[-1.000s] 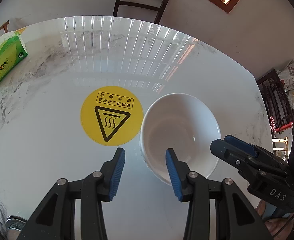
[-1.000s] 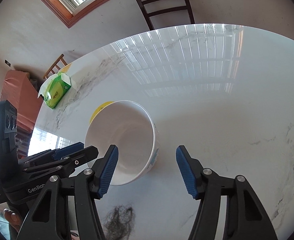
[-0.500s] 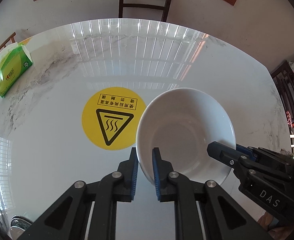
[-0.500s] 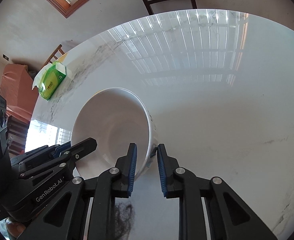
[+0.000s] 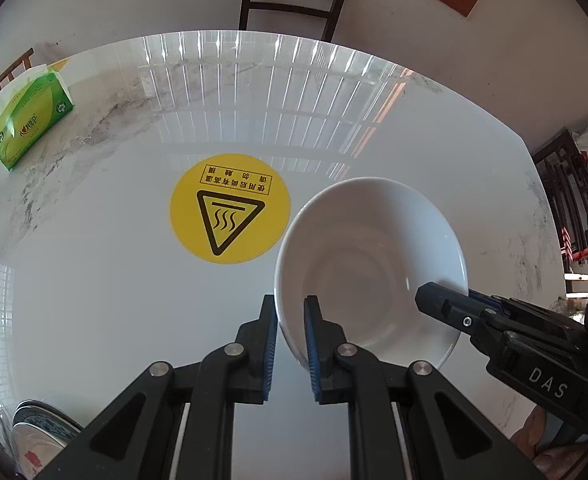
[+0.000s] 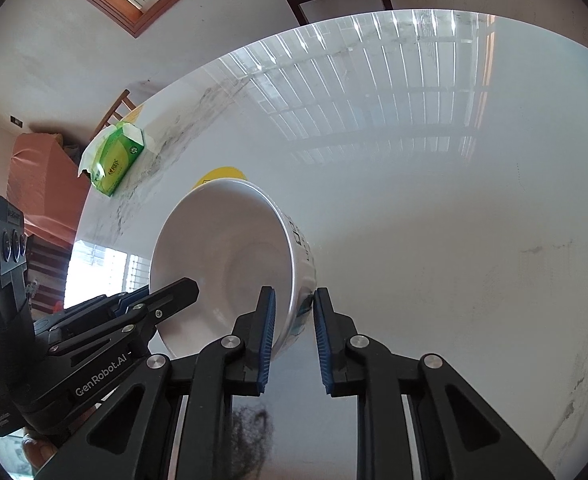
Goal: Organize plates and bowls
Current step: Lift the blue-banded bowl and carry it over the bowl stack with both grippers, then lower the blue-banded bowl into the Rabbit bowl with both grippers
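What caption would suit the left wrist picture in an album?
Two hand-held grippers, left and right, pinch opposite rims of a white bowl beside a yellow hot-surface sticker.

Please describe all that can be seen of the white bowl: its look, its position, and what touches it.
The white bowl is deep, round and glossy, like glazed ceramic, and empty. Its outer wall bears small printed marks, too blurred to read. It sits tilted above the marble table, beside the yellow warning sticker. The left gripper pinches its rim on one side, the right gripper on the opposite side.
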Demonstrator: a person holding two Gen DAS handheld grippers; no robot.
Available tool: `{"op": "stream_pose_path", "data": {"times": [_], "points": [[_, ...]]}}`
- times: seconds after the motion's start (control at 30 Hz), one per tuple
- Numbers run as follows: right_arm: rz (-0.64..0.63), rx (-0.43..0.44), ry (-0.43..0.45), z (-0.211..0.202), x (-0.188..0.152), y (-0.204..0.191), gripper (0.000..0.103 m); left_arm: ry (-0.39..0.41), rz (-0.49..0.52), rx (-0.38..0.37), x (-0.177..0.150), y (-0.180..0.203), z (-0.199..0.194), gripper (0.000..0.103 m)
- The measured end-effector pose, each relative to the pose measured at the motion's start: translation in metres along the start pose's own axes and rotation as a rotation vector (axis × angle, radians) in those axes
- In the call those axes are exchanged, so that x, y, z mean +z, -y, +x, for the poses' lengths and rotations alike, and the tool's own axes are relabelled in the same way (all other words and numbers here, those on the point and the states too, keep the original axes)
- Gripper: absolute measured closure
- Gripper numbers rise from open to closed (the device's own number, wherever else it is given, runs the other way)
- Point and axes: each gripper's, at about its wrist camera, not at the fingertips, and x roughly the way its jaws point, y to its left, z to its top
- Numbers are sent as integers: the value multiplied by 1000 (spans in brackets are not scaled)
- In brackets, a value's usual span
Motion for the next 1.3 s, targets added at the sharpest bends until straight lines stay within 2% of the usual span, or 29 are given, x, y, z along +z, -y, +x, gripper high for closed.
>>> {"op": "stream_pose_path", "data": {"times": [0.3, 0.97, 1.3], "points": [[-17, 18, 18, -28, -19, -18, 85, 13, 6, -5, -20, 5, -29, 89], [-108, 53, 24, -81, -96, -59, 85, 55, 25, -15, -108, 5, -112, 89], [-140, 58, 16, -99, -131, -69, 85, 58, 39, -19, -146, 3, -136, 89]]}}
